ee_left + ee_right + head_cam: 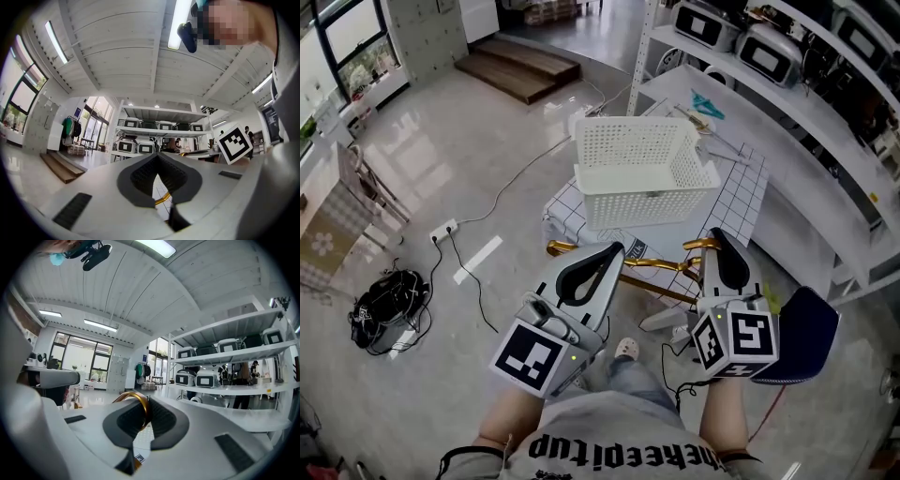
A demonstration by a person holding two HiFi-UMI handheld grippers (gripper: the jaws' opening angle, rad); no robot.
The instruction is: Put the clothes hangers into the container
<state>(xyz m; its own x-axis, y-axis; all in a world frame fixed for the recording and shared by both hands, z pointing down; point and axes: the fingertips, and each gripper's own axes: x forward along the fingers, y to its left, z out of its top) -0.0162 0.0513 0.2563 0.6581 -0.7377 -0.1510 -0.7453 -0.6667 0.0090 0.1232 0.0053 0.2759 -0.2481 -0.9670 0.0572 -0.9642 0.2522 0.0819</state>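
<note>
A white perforated basket stands on a checked cloth ahead of me. Gold clothes hangers stretch level between my two grippers, just short of the basket. The right gripper is shut on the gold hook, which curves up between its pads in the right gripper view. The left gripper has its tips together at the hangers' other end. A strip of gold wire shows low between its pads in the left gripper view. Most of the hangers lie hidden under the grippers.
White shelves with grey machines run along the right. A teal item lies on the lower shelf. A dark blue seat stands at my right. On the floor at left are a power strip with cables and a black bag.
</note>
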